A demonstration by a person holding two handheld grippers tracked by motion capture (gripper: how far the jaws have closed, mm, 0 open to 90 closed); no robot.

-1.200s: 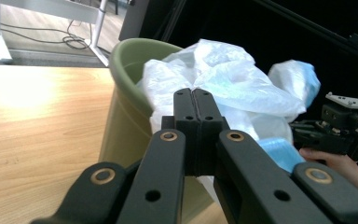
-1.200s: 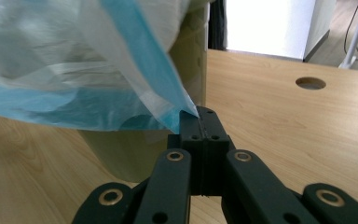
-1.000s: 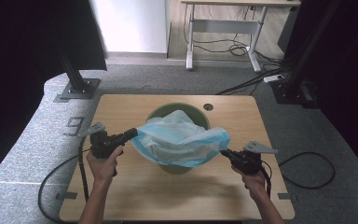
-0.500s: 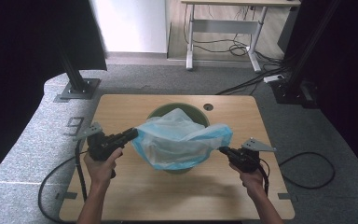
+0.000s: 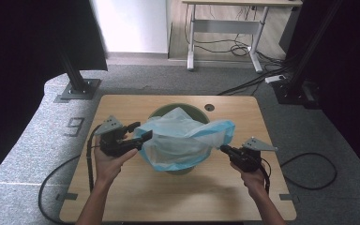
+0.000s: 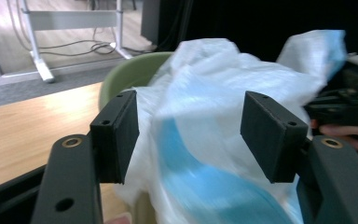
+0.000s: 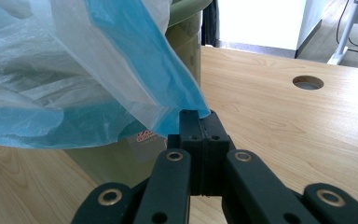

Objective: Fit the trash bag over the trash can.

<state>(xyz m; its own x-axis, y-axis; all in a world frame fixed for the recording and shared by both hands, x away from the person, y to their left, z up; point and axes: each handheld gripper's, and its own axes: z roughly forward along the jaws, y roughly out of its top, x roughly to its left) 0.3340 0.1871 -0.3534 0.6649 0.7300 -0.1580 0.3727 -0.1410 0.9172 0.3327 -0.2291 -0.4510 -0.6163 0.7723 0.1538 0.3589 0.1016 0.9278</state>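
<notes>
Bag draped over green bin, mid-fitting as liner. Right tongs clamped on bag corner beside bin, keeping film taut. Left tongs just opened at opposite edge, film between jaws but unpinched, likely for regrip.

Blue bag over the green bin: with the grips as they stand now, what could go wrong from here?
The left gripper has just been opening; the bag lies between its pads unpressed, so that side may sag off the bin rim. The right gripper is shut on a thin corner of film; pulling could tear it or slip free. A one-sided pull might also tip or drag the bin across the table.
</notes>
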